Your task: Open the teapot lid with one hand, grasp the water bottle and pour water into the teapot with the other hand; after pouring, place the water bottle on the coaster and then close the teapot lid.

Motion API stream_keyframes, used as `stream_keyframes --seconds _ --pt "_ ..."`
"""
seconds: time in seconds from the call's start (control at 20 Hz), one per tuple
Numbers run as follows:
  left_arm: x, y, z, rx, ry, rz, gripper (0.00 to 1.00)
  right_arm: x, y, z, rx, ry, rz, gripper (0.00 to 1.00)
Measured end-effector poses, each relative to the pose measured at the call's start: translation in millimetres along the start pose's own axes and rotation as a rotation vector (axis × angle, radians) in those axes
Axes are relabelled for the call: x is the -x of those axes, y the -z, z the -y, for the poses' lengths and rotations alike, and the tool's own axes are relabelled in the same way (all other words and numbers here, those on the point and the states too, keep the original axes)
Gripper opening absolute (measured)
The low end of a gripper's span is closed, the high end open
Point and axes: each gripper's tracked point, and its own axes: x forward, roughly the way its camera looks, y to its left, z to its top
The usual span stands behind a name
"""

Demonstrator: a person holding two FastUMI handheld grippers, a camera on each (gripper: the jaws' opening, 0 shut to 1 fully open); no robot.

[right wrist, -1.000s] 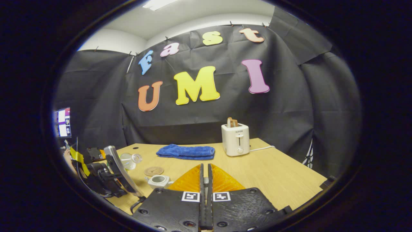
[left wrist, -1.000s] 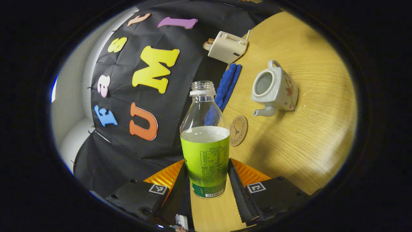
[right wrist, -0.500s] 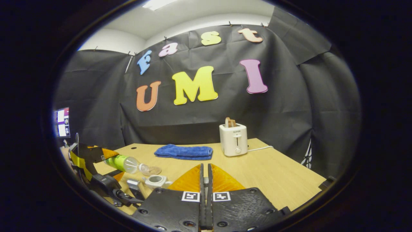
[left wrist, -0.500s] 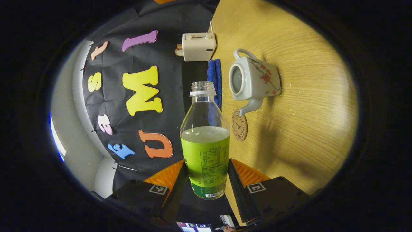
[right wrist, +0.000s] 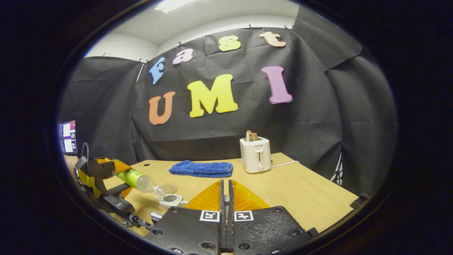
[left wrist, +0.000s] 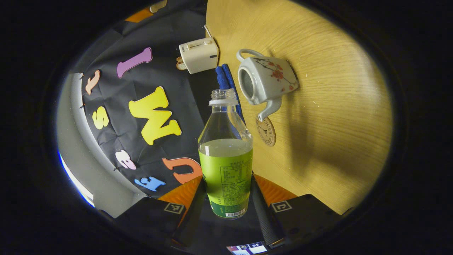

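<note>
My left gripper (left wrist: 226, 179) is shut on the green-labelled water bottle (left wrist: 226, 166), which has no cap and is partly full. In the right gripper view this bottle (right wrist: 136, 179) is tilted, its mouth pointing down just above the open white teapot (right wrist: 170, 199). In the left gripper view the lidless teapot (left wrist: 267, 79) with a red flower pattern sits just right of the bottle's neck. The round cork coaster (left wrist: 266, 131) lies by its spout. My right gripper (right wrist: 225, 182) hangs shut above the table; I cannot see anything between its fingers, and the lid is out of sight.
A white toaster (right wrist: 255, 159) with toast stands at the back of the wooden table (right wrist: 300, 191). A folded blue towel (right wrist: 201, 168) lies left of it. A screen (right wrist: 69, 136) glows at the far left.
My left gripper has tipped the bottle further and brought its mouth closer to the teapot opening. The right gripper has hardly moved.
</note>
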Motion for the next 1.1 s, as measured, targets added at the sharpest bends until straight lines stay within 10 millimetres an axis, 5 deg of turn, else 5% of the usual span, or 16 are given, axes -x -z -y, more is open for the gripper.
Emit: stream_keyframes --seconds 0.25,1.1 --pt "-3.8 3.0 1.1 -0.046 0.012 -0.014 0.74 1.5 -2.7 2.0 -0.001 -0.001 0.006 0.00" --pt "-1.5 -4.9 -40.7 -0.324 -0.084 -0.041 0.74 0.7 -6.6 17.9 -0.020 0.017 0.003 0.00"
